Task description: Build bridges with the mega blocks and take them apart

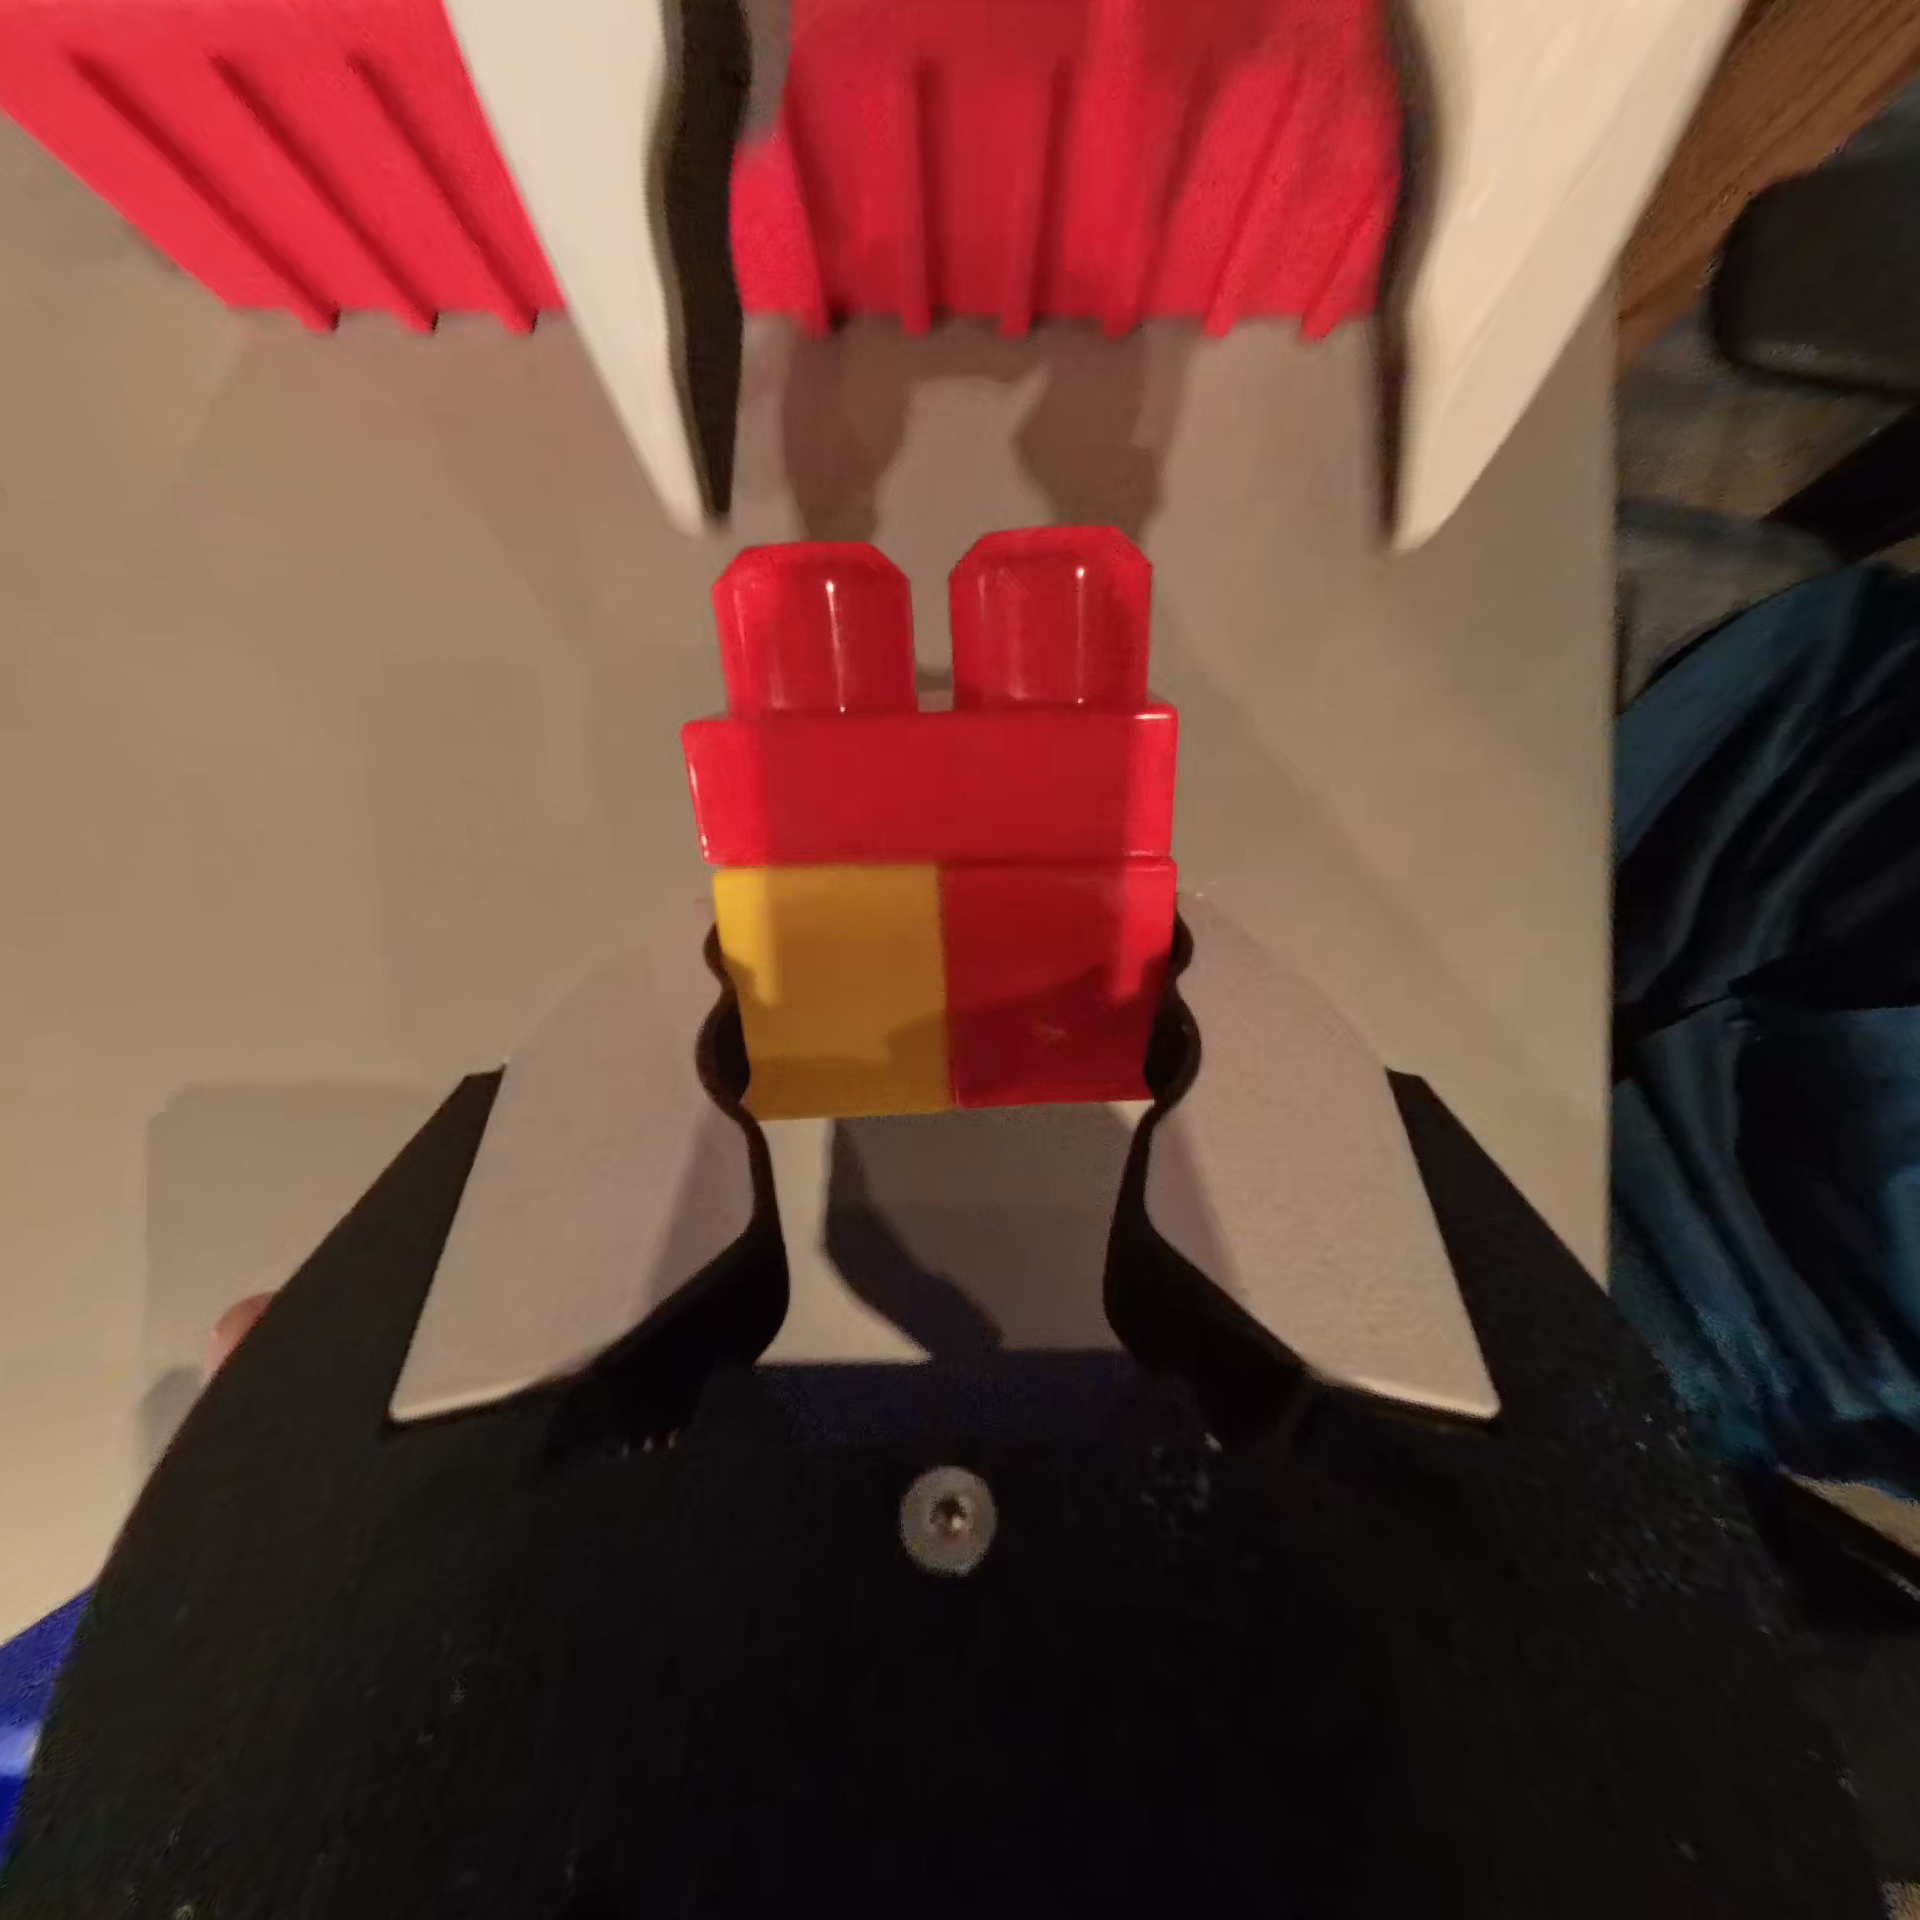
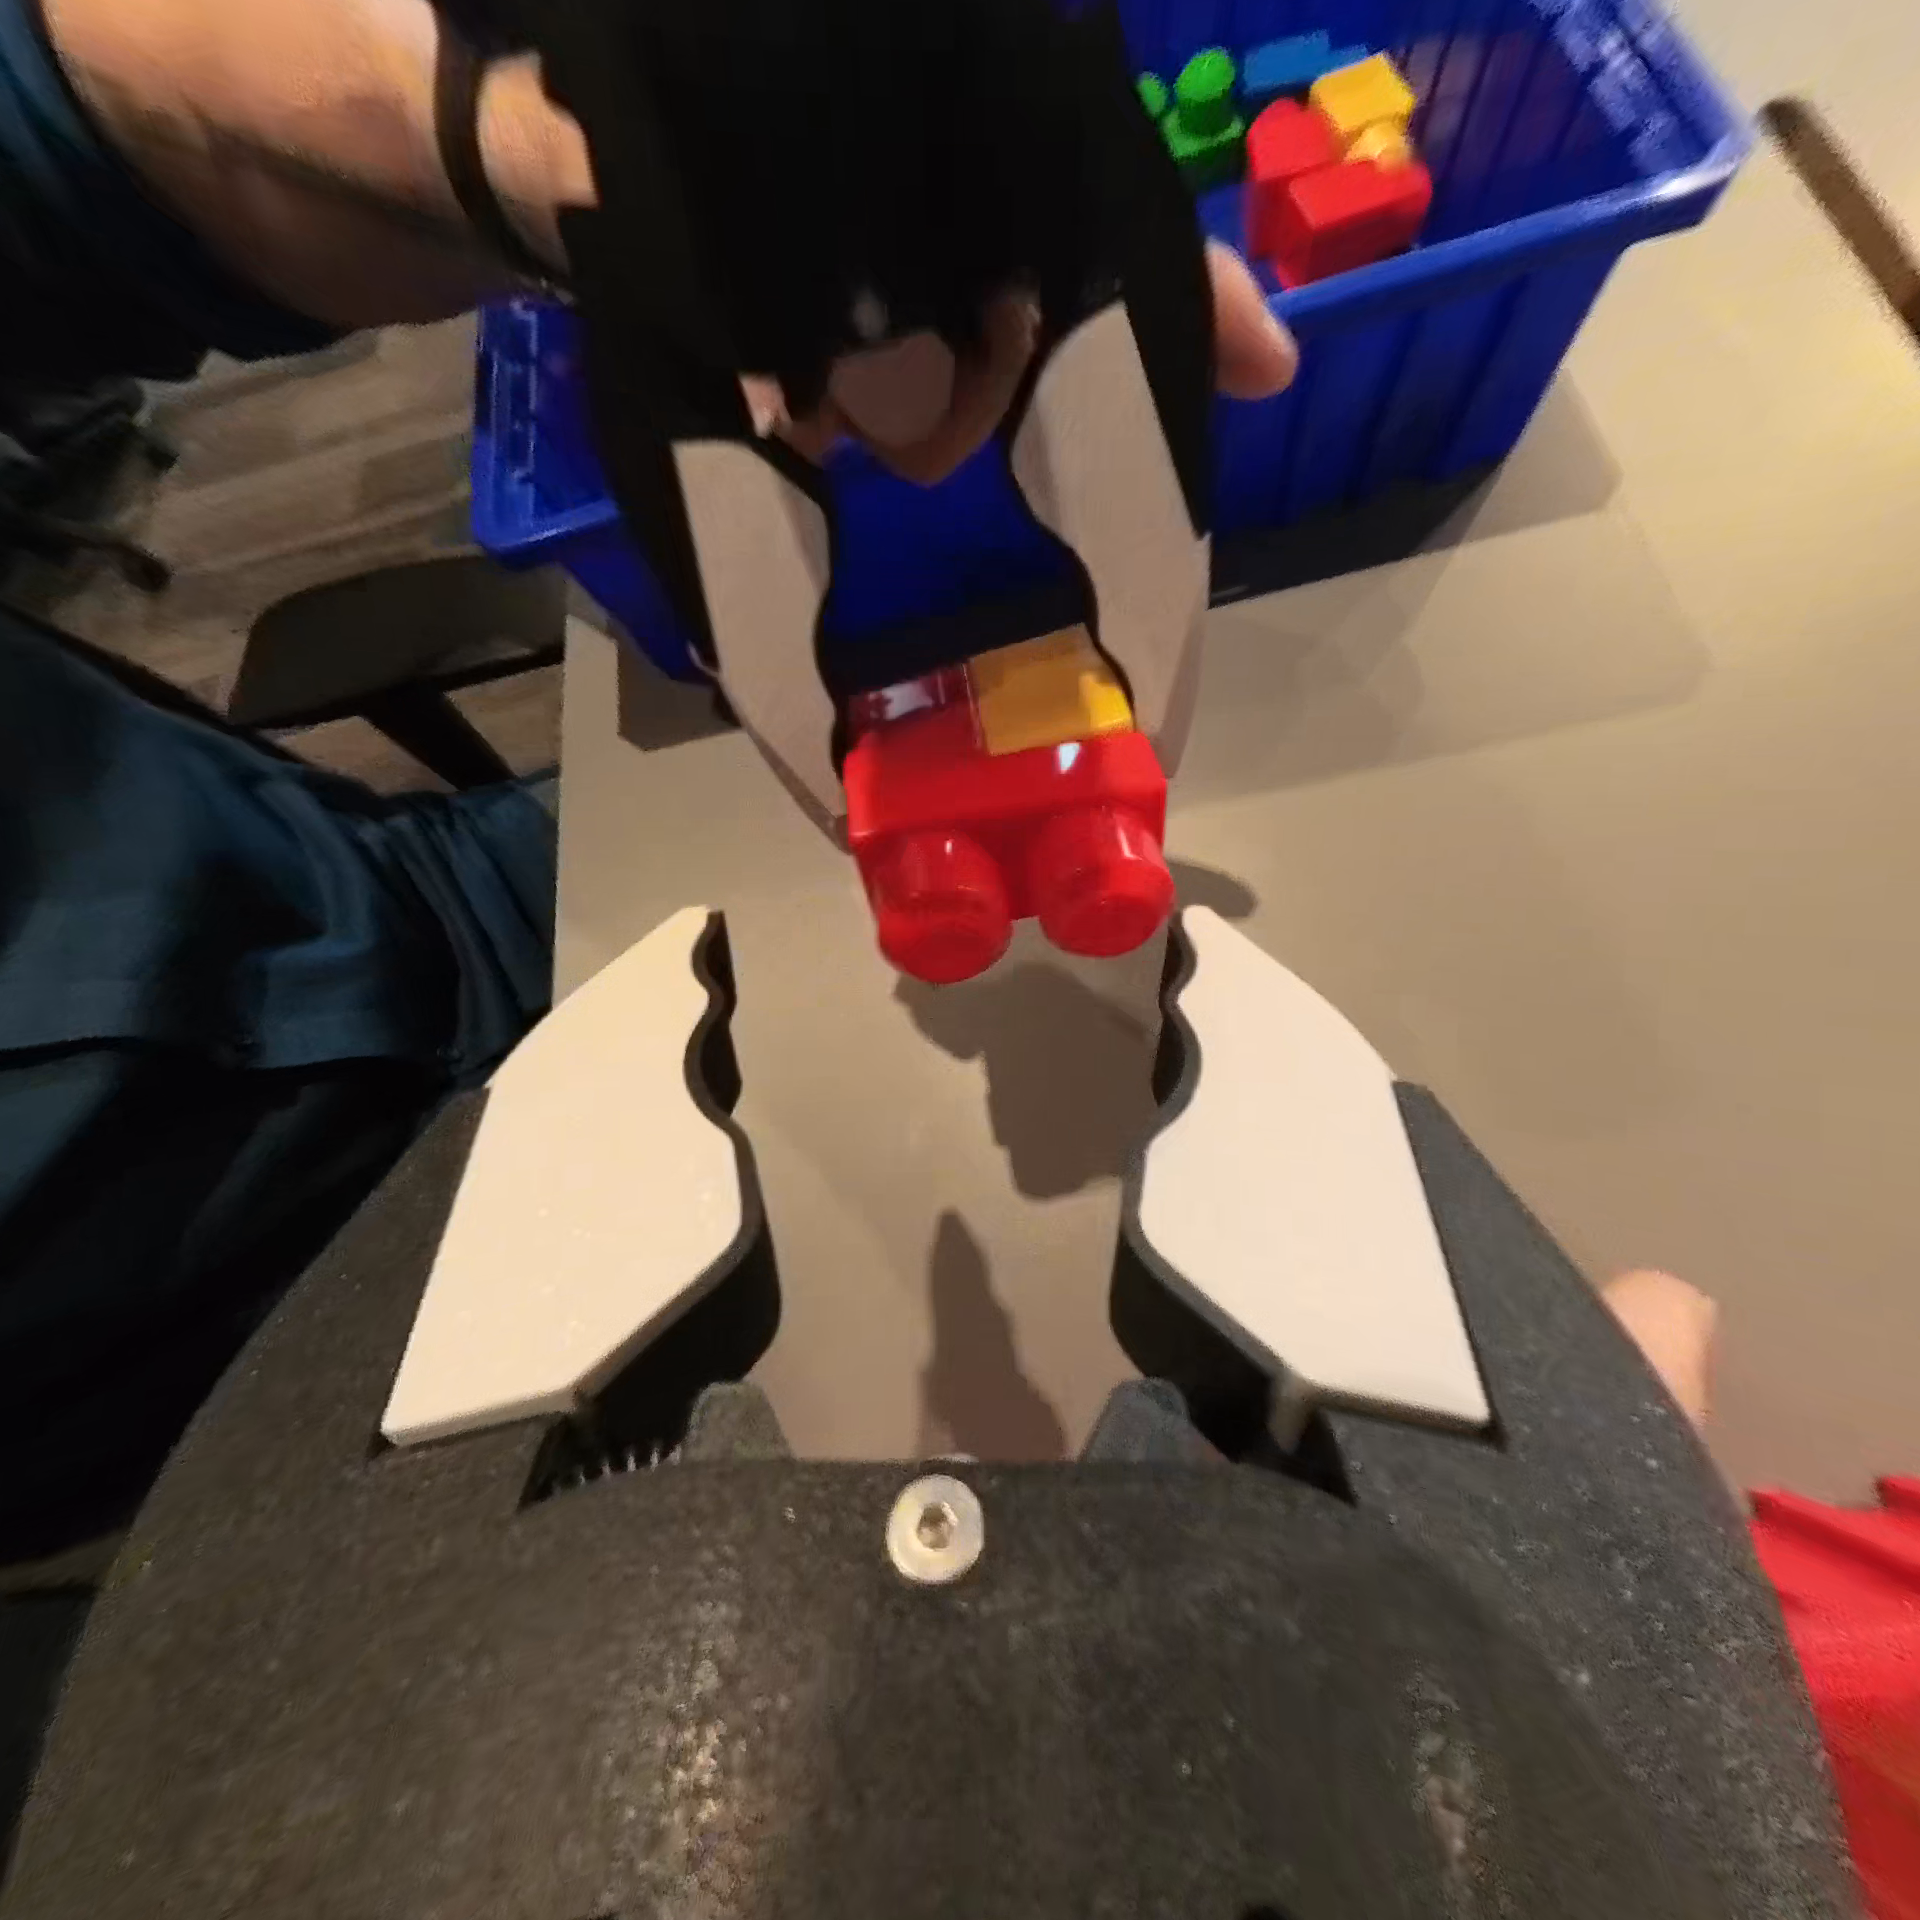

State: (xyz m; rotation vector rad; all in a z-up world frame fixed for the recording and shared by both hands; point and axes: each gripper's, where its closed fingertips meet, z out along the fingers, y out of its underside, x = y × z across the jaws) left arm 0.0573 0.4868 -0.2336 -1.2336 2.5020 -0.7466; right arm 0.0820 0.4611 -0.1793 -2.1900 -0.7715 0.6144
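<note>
My left gripper (image 1: 945, 987) is shut on a small block stack held above the table. Its fingers clamp a yellow block (image 1: 842, 987) and a small red block (image 1: 1055, 987) side by side. A red two-stud block (image 1: 930, 784) joins them, its studs pointing away from me. My right gripper (image 2: 951, 935) is open and empty, facing the stack. The studs of the red two-stud block (image 2: 997, 810) reach just between its fingertips without touching. The left gripper (image 2: 997, 748) and the yellow block (image 2: 1049, 691) show there too. The right gripper (image 1: 1055, 520) shows opposite in the left wrist view.
A blue bin (image 2: 1455, 343) at the far right of the beige table (image 2: 1507, 987) holds several red, yellow, green and blue blocks (image 2: 1340, 177). The table edge (image 2: 561, 935) runs on the left, with a person's dark-clothed legs (image 2: 260, 935) beyond it. There is about 7 cm between the tips of the two grippers.
</note>
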